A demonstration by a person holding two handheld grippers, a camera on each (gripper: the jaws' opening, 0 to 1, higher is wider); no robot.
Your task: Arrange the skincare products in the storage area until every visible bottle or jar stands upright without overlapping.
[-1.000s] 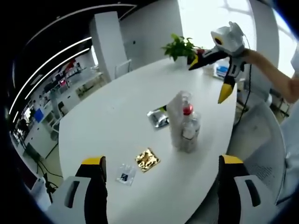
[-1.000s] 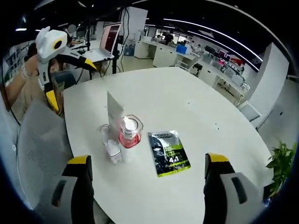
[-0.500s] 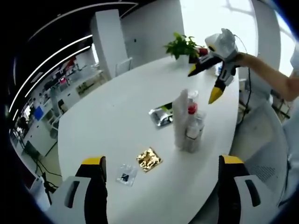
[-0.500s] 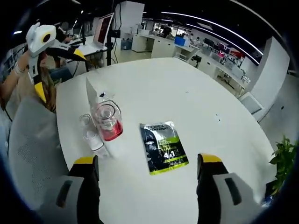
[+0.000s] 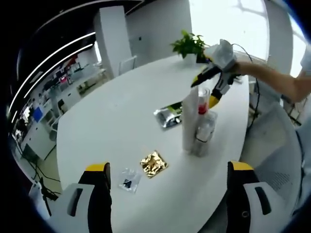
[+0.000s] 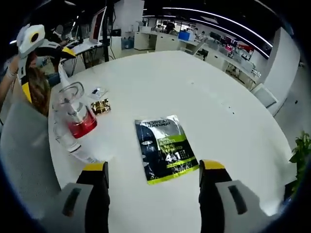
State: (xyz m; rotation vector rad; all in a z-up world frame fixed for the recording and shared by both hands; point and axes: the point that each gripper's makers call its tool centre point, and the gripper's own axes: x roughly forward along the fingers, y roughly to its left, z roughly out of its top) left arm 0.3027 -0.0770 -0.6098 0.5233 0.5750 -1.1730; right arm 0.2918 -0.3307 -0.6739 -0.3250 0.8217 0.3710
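Observation:
On the white round table (image 5: 116,121) a tight cluster stands upright: a white tube (image 5: 188,119), a clear bottle with red liquid (image 5: 203,104) and a small clear bottle (image 5: 204,133). My left gripper (image 5: 168,167) is open and holds nothing, well short of them. My right gripper (image 5: 205,91) hovers open just behind the cluster. In the right gripper view, the right gripper (image 6: 153,166) stands open over a dark and green sachet (image 6: 165,148). To its left are the red bottle (image 6: 77,114) and the clear bottle (image 6: 73,143). The left gripper (image 6: 46,72) is open at the far left.
A gold sachet (image 5: 153,163) and a small clear sachet (image 5: 129,180) lie near the left gripper, the dark sachet (image 5: 167,115) beyond. A potted plant (image 5: 189,46) stands at the far table edge. A grey chair (image 6: 24,155) sits beside the table, a laptop (image 6: 99,22) on a desk behind.
My right gripper has come down and in toward the bottle cluster, and its view now sits lower over the dark sachet. The bottles and sachets have not moved.

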